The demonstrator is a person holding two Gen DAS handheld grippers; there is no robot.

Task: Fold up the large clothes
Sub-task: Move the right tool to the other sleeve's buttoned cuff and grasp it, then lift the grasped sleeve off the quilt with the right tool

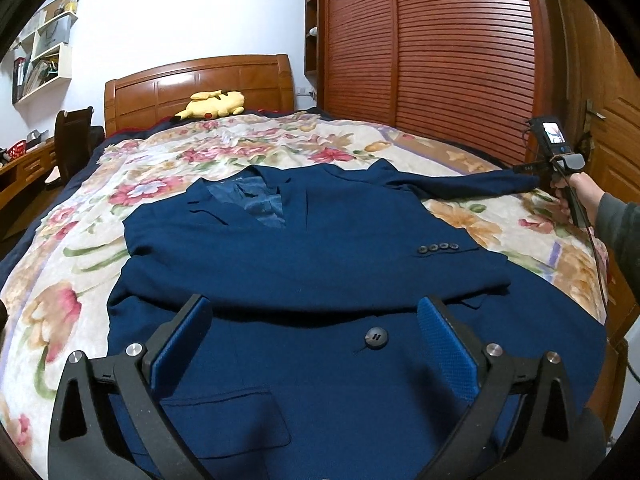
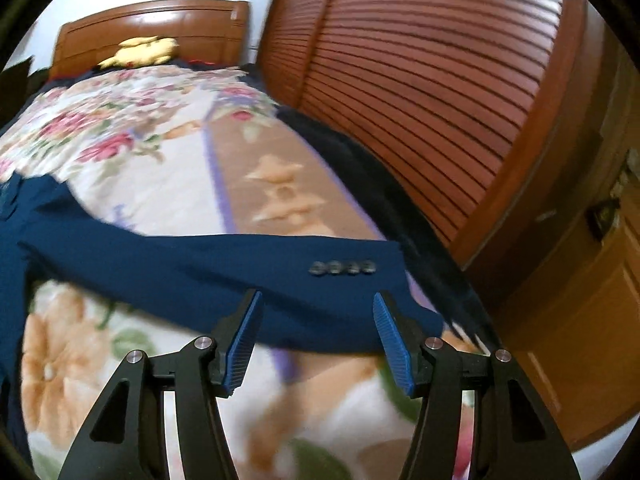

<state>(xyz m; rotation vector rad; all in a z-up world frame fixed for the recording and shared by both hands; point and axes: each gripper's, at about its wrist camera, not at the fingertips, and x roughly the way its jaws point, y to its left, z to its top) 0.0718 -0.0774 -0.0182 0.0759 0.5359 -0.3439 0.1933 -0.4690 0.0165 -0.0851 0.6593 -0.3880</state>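
On the bed, front side up, the navy suit jacket point(image 1: 320, 264) lies flat over the floral bedspread point(image 1: 72, 240), collar toward the wooden headboard point(image 1: 200, 80). One sleeve is folded across its chest, cuff buttons point(image 1: 438, 247) showing. The other sleeve point(image 2: 224, 264) stretches out sideways toward the louvered wardrobe point(image 1: 440, 60), flat on the spread, cuff near the bed edge.

My left gripper point(image 1: 316, 344) points slightly down over the jacket's lower front, its jaws spread fully wide, nothing clamped; blue pads point(image 1: 448, 352) stand either side of the front button point(image 1: 375, 337), with a flap pocket point(image 1: 240, 412) below. Whether the fingertips touch the cloth I cannot tell.

My right gripper point(image 2: 318, 320) is out at the bed's side, tilted down toward the outstretched sleeve's cuff end; its jaws are about half parted with nothing between the pads, the sleeve just ahead of the tips. That view is motion-blurred. From the left view my right hand point(image 1: 566, 196) grips the handle, forearm in a grey sleeve point(image 1: 620, 220) reaching in from the right, cable hanging down.

Further out: yellow plush toy point(image 1: 212, 105) by the headboard, wall shelves point(image 1: 44, 52) and a chair point(image 1: 72, 140) at left.
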